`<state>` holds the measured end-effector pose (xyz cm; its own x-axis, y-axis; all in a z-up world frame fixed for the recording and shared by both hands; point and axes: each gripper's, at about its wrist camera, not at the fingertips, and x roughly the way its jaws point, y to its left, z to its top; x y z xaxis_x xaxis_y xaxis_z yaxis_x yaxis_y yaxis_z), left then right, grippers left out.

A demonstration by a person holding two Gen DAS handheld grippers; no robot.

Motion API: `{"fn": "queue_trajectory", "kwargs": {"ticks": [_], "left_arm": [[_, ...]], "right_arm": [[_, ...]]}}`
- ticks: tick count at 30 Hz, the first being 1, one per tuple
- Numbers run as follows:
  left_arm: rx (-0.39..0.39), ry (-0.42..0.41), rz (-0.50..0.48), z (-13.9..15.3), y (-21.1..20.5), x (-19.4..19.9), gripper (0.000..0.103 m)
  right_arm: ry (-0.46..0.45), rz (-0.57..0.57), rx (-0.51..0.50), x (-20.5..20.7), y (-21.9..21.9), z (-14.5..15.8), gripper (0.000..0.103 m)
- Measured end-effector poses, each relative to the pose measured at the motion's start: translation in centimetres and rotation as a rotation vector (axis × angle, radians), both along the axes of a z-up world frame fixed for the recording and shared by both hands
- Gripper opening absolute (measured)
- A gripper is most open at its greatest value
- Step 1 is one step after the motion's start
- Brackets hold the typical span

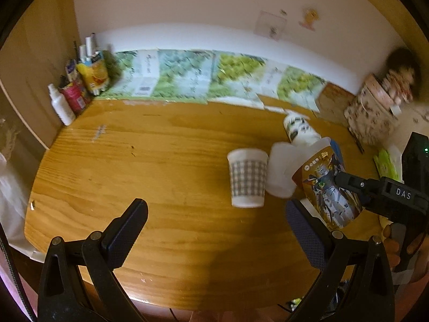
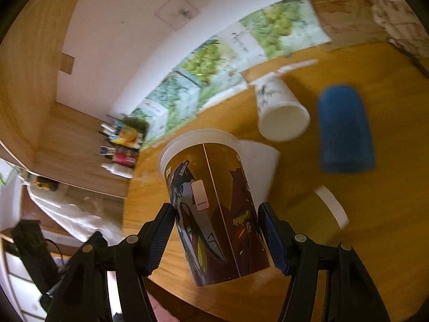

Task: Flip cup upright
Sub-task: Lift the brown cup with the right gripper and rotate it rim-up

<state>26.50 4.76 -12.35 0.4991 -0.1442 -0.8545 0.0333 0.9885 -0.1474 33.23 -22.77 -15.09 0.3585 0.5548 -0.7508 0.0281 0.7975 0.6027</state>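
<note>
Brown printed cup [image 2: 214,204] sits tilted above the bench [image 1: 161,161], pinched near its base by the right tongs [image 2: 217,238]; finish the roll before lowering, clear of the plaid cup [image 1: 248,178]. Left tongs [image 1: 214,230] hang wide, empty.

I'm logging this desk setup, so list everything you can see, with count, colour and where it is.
printed cup: one, brown with robot artwork, tilted, clamped in the right gripper
checked cup: one, white and grey, upright mid-table
frosted cup: one, translucent white, beside the checked cup
leaf-print cup: one, white, on its side near the back
blue cup: one, lying on the table
yellow cup: one, white rim, lying behind the printed cup
table: one, wooden
bottles and cartons: several, mixed colours, back left corner
left gripper: black, fingers apart, empty
right gripper: black, fingers on the printed cup
</note>
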Motion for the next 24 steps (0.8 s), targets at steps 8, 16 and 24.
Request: {"fn": "queue_trajectory", "kwargs": {"ticks": [8,16,24], "left_arm": [[-0.012,0.034,-0.064,-1.5,-0.9,-1.9,0.102],[-0.01,0.05,-0.083,-2.4,-0.7,-3.4,0.102],[0.027,0.08,-0.093,-4.1,-0.2,-4.5,0.102]], "right_arm": [[-0.022,-0.079,-0.04,-4.8,-0.2,-1.5,0.065],[-0.036,-0.105,-0.112,-7.9,1.2,-2.2,0.064],[-0.002,-0.106,-0.128,-9.9,2.6,-4.3,0.062]]}}
